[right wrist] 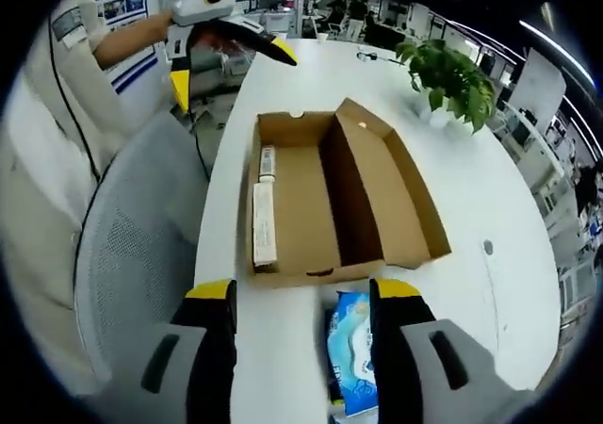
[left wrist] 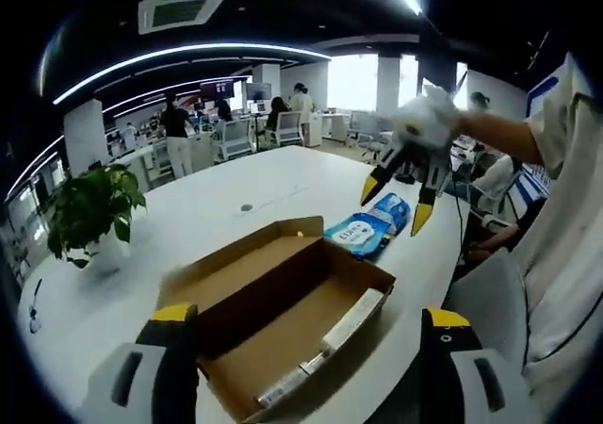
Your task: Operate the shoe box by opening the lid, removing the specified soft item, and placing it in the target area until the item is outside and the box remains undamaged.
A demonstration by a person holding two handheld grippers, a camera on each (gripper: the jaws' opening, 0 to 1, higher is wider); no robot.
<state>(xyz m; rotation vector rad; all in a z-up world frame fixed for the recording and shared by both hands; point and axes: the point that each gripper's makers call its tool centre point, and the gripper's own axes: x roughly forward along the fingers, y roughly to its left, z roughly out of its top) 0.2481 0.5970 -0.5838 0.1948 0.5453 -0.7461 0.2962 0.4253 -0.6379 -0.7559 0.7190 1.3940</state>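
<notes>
Box [left wrist: 283, 311] sits open on the white table [left wrist: 236, 184], lid folded back, nothing soft inside that I can see. Just beside its end lies the blue soft pack [right wrist: 353, 349], outside. My left gripper [left wrist: 306, 349] and right gripper [right wrist: 301, 316] both hang above, jaws wide, holding nothing.

Left gripper view looks from above the box's [left wrist: 283, 316] near end across the white table [left wrist: 217, 193], office at top. Right gripper view faces back from the opposite end, higher. Both share box, blue pack [left wrist: 369, 228], table.
</notes>
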